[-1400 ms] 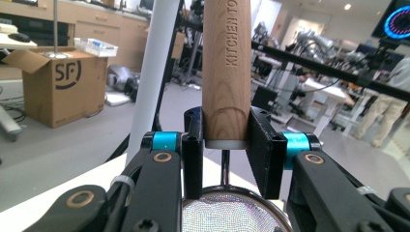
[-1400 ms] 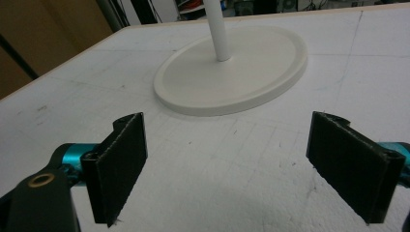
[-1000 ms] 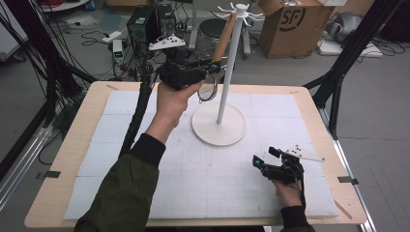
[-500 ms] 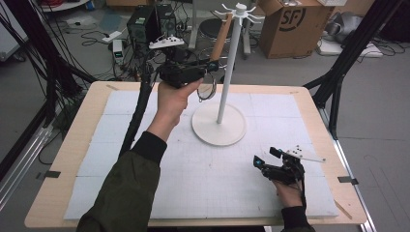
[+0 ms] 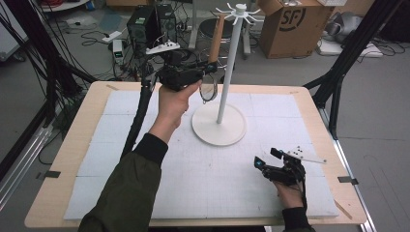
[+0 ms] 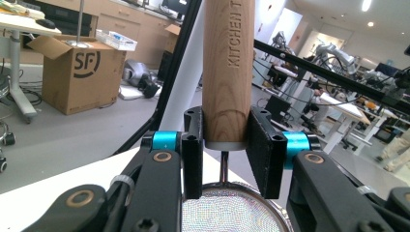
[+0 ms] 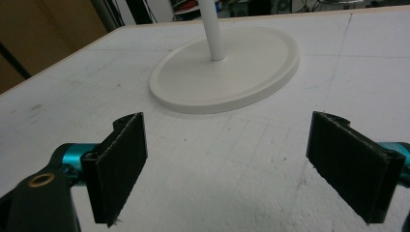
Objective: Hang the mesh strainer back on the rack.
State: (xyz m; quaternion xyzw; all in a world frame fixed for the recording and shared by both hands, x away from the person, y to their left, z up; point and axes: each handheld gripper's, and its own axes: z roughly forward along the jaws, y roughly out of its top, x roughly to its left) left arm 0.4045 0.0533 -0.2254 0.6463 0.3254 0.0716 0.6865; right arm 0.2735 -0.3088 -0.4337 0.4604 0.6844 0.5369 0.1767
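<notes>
My left gripper is raised over the far side of the table and is shut on a strainer's wooden handle. The handle stands upright between the pads of the left gripper. The round mesh bowl hangs just below the jaws, and the bowl is close to the left of the white stand's pole. The stand's hook ring is level with the handle's top. My right gripper rests low on the mat at the front right. The right gripper is open with nothing between its pads.
The stand's round white base sits at the middle back of the white gridded mat, and the base lies ahead of the right gripper. A cable trails from the left gripper. Beyond the table stands a cardboard box.
The left gripper with the strainer has shifted only slightly beside the pole. The right gripper has stayed in place.
</notes>
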